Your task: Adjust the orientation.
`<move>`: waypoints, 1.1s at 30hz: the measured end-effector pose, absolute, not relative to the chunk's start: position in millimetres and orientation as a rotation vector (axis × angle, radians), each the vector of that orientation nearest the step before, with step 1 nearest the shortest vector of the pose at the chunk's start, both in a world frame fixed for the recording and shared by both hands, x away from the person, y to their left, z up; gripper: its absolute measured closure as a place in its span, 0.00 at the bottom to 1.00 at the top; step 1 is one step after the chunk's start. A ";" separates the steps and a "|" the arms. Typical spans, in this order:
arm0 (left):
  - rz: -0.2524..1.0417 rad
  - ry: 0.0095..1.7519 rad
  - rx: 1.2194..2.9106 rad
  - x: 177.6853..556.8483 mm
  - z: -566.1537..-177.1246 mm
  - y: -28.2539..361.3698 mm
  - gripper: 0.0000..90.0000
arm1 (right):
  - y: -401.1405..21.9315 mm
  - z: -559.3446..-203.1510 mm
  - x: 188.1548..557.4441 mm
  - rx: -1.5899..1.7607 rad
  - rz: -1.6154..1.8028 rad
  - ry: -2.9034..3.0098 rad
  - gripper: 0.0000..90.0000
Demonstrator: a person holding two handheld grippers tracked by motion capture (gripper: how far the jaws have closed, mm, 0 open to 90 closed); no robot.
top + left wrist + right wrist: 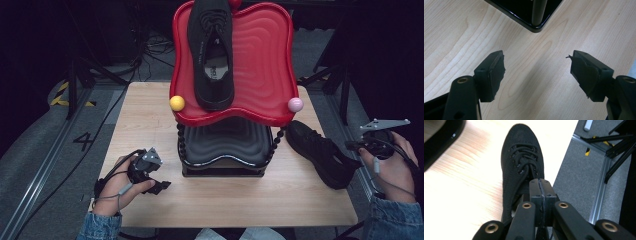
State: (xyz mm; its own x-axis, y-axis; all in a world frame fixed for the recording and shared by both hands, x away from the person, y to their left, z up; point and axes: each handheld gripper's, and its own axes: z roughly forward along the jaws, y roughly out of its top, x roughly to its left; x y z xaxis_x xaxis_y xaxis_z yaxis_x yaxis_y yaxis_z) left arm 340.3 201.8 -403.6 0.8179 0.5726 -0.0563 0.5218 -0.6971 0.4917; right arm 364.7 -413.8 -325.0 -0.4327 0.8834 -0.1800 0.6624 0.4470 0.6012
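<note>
Right hand-held gripper (pixel 541 185) is clamped on the shoe (pixel 521 162) heel collar, toe ahead, likely bound for the rack (pixel 260 60) beside its mate. Left hand-held gripper (pixel 537 72) idles apart over the bench (pixel 536 55).

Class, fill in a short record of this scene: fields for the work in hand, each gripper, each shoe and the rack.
Work: putting black knit shoes on a two-tier rack
Right gripper: shut on the black knit lace-up shoe at the table's right edge
Left gripper: open, nothing between the jaws, over the light wooden table
Second black shoe: lying on the red wavy top tray
Black lower tray: bare
</note>
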 end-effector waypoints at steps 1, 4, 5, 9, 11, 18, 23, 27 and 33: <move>0.134 0.807 2.504 340.2 -403.5 201.6 0.31 | -411.4 -323.3 362.2 1.286 0.629 2.252 0.94; 0.141 0.798 2.502 340.5 -403.6 201.8 0.31 | -409.4 -325.0 361.6 1.291 0.611 2.292 0.87; 0.137 0.802 2.500 340.5 -403.9 201.8 0.31 | -408.5 -326.8 361.6 1.294 0.598 2.311 0.85; 0.134 0.801 2.502 341.8 -404.9 201.0 0.31 | -405.3 -337.9 363.5 1.312 0.555 2.406 0.73; 0.133 0.796 2.508 342.5 -405.0 200.2 0.31 | -404.1 -343.4 365.9 1.313 0.529 2.430 0.70; 0.121 0.800 2.507 341.7 -406.0 199.1 0.31 | -402.9 -367.7 381.8 1.326 0.433 2.492 0.77; 0.128 0.797 2.510 340.8 -407.0 200.4 0.31 | -397.3 -373.5 386.5 1.338 0.415 2.569 0.94; 0.126 0.800 2.514 339.5 -407.8 201.2 0.30 | -388.5 -371.0 386.8 1.309 0.369 2.591 0.98; 0.124 0.803 2.515 339.7 -407.5 201.7 0.30 | -358.8 -367.3 384.3 1.243 0.477 2.637 0.98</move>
State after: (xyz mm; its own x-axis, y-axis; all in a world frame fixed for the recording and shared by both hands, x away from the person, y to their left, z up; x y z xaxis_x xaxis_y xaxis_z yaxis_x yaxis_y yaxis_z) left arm 339.7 201.7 -407.5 0.8226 0.5653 -0.0617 0.5205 -0.7047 0.4822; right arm 384.3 -358.8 -367.3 -0.6314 0.7748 -0.0318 0.7145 0.5973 0.3644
